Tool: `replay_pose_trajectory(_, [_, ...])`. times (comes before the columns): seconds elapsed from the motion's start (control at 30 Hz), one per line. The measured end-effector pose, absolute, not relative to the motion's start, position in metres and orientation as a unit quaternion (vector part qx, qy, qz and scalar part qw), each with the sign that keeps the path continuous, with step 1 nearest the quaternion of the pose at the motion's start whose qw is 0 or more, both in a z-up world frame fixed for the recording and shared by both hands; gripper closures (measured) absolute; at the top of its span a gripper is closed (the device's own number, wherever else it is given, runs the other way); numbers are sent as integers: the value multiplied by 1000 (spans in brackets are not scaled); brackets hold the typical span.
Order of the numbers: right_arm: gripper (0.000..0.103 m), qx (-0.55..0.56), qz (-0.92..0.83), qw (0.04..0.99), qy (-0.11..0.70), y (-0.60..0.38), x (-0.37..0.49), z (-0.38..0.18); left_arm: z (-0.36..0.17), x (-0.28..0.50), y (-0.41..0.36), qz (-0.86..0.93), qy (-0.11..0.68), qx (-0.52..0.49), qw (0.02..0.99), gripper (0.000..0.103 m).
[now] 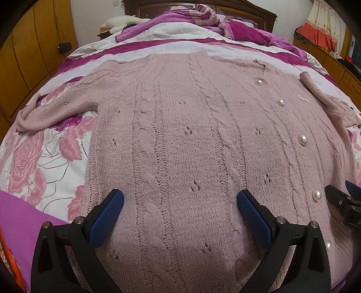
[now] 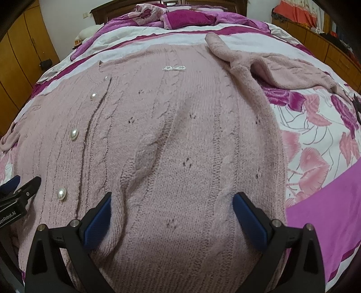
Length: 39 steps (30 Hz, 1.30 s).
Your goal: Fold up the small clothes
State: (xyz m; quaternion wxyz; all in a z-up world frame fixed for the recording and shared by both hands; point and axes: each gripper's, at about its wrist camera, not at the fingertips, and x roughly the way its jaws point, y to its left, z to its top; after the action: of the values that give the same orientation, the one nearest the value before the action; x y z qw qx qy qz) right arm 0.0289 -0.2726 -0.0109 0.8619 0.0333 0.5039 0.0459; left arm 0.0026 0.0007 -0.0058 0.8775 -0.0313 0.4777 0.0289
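A pink cable-knit cardigan [image 1: 180, 126] with pearl buttons [image 1: 302, 139] lies flat on the bed, front up, hem towards me. It also shows in the right wrist view [image 2: 180, 126]. Its left sleeve [image 1: 56, 110] stretches out to the left. Its right sleeve [image 2: 282, 65] lies bunched and folded at the upper right. My left gripper [image 1: 180, 202] is open over the left half of the hem. My right gripper [image 2: 172, 205] is open over the right half. Neither holds anything. The right gripper shows at the left wrist view's right edge [image 1: 343, 202].
The bed has a floral pink and white sheet [image 2: 315, 139] with a magenta band [image 2: 327, 202] at the near edge. Rumpled purple bedding [image 1: 203, 20] lies by the headboard. Wooden cabinets [image 1: 27, 56] stand left and right of the bed.
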Motion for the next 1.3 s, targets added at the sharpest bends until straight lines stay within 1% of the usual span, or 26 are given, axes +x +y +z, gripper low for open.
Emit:
replay_pose_trajectory(0.33, [0, 28, 45, 863, 503, -271, 30, -7, -3, 3, 2, 27, 482, -33, 875, 19])
replay_pose_trajectory(0.57, [0, 99, 74, 866, 485, -296, 23, 15, 11, 3, 4, 16, 484, -43, 874, 22])
replay_pose_trajectory(0.7, [0, 100, 78, 880, 459, -312, 18, 34, 25, 3, 3, 19, 474, -31, 880, 23])
replay_pose_trajectory(0.87, [0, 117, 63, 894, 427, -350, 21, 59, 50, 12, 1, 20, 456, -14, 889, 23])
replay_pose_trajectory(1.0, [0, 134, 28, 899, 415, -386, 37, 65, 60, 25, 3, 21, 448, -20, 894, 23])
replay_pose_trajectory(1.13, [0, 159, -14, 897, 411, -427, 50, 60, 62, 37, 3, 32, 444, -11, 895, 23])
replay_pose_trajectory(1.3, [0, 194, -55, 892, 405, -475, 68, 53, 54, 49, 6, 36, 451, -23, 892, 23])
